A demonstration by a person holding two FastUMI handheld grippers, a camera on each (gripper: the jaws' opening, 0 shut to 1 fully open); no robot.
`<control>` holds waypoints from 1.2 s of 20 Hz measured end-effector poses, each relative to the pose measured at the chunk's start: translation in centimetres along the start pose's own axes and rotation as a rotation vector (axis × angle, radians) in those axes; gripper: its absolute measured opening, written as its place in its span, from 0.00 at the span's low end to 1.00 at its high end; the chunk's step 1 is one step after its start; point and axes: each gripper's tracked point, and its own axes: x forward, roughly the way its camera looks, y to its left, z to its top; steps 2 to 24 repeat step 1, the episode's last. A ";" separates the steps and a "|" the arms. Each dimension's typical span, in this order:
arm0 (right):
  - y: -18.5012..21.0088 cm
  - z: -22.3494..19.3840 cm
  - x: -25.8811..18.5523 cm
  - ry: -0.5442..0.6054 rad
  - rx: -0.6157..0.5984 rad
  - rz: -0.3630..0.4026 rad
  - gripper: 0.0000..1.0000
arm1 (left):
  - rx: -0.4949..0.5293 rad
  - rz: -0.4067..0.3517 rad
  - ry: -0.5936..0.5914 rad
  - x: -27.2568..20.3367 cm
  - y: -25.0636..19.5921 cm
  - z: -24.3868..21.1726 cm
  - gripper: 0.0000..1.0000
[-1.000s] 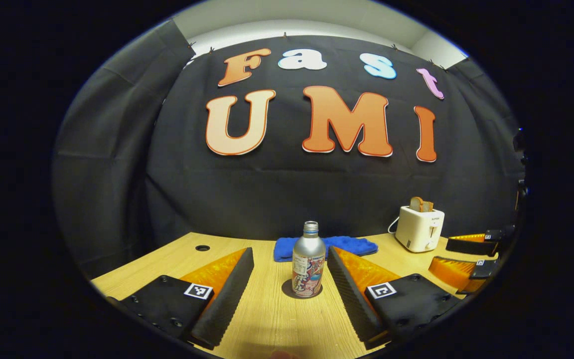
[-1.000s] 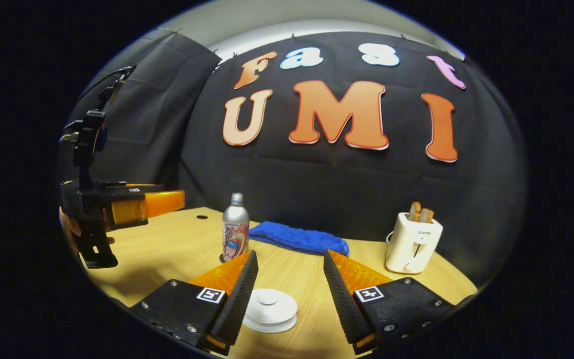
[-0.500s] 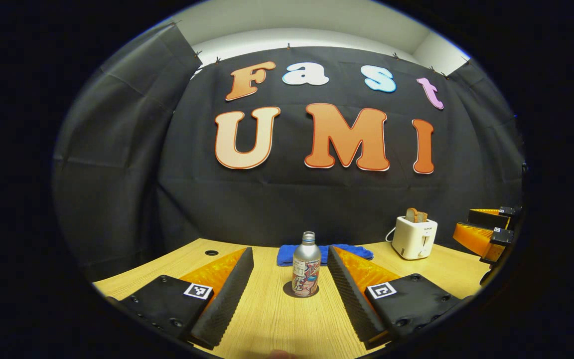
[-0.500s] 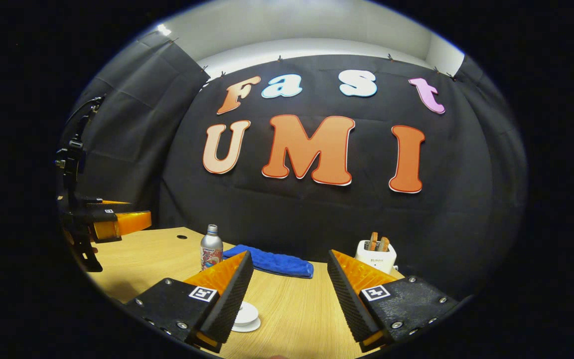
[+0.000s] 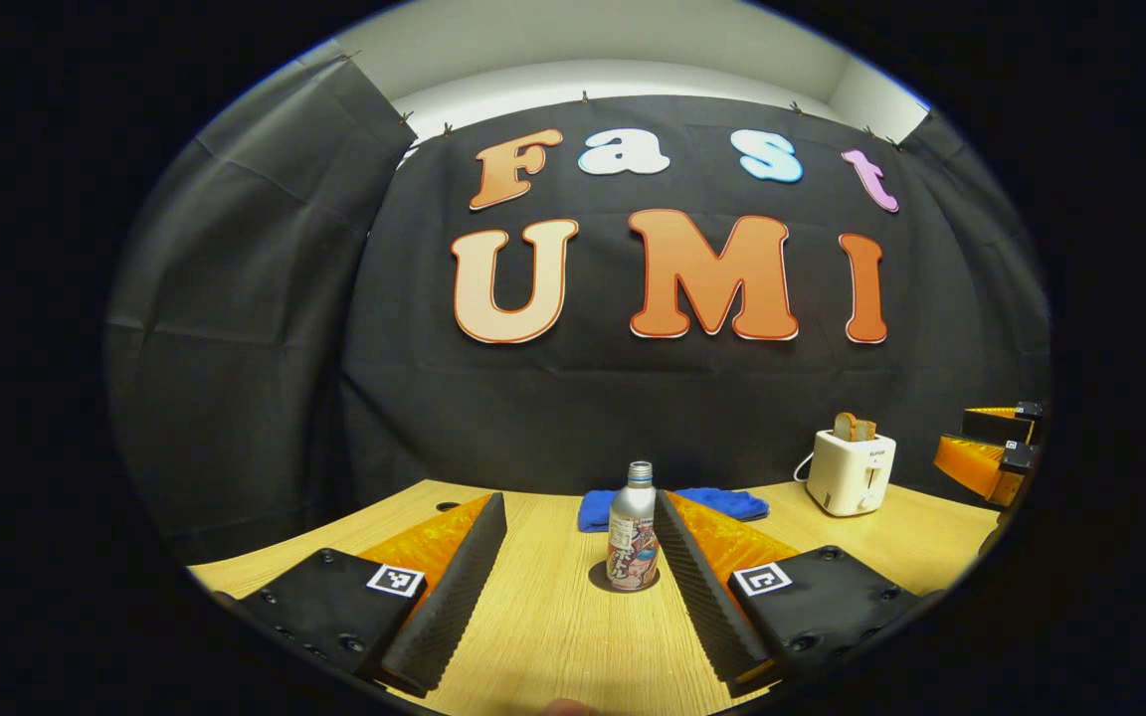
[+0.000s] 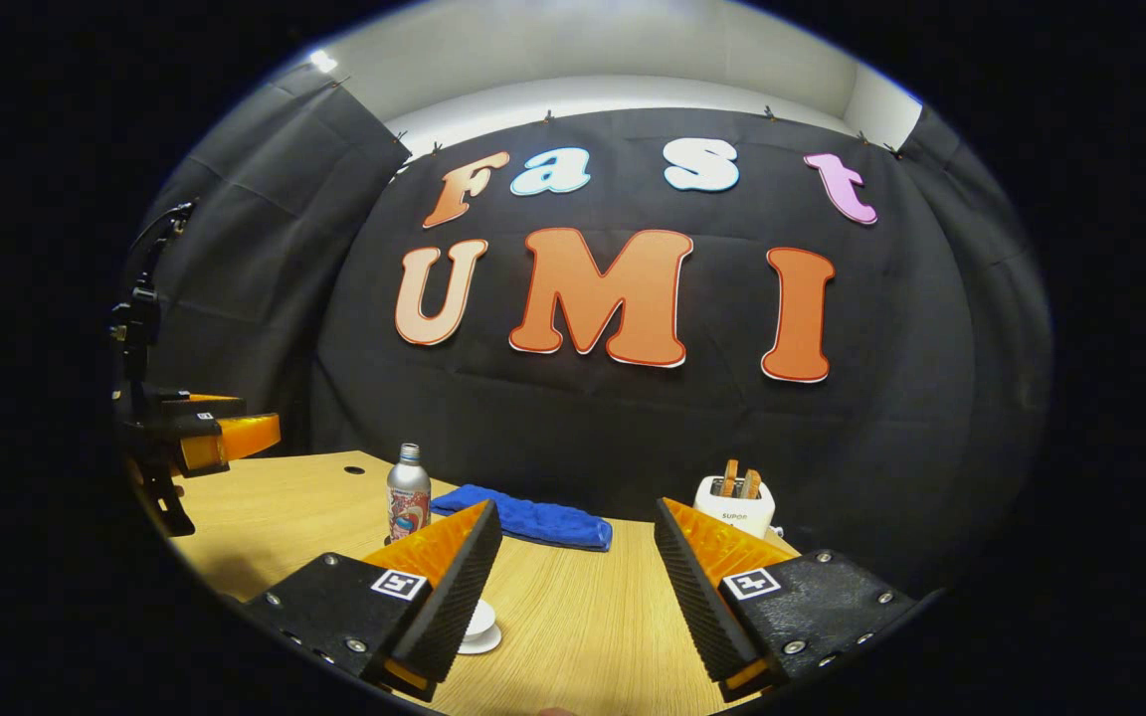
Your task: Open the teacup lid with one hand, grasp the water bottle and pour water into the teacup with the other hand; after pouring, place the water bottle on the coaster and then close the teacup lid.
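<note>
Left gripper view: silver printed metal water bottle (image 5: 633, 527) stands upright on its dark round coaster (image 5: 605, 578), straight ahead of the left gripper (image 5: 578, 527), jaws spread, empty.

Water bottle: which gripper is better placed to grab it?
Left. The water bottle stands upright just ahead of the left gripper, jaws open; from the right gripper it sits off to the side, with the teacup nearer.

Left tongs (image 5: 579, 527) spread wide, level, held low, gripping nothing. Right tongs (image 6: 576, 537) likewise spread wide and level, nothing between the fingers.
</note>
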 end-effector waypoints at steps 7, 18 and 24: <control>-0.1 0.1 0.0 -0.002 -0.003 0.001 0.93 | -0.002 -0.001 -0.009 0.2 0.0 0.3 1.00; -0.1 0.1 0.0 -0.002 -0.003 0.001 0.93 | -0.002 -0.001 -0.009 0.2 0.0 0.3 1.00; -0.1 0.1 0.0 -0.002 -0.003 0.001 0.93 | -0.002 -0.001 -0.009 0.2 0.0 0.3 1.00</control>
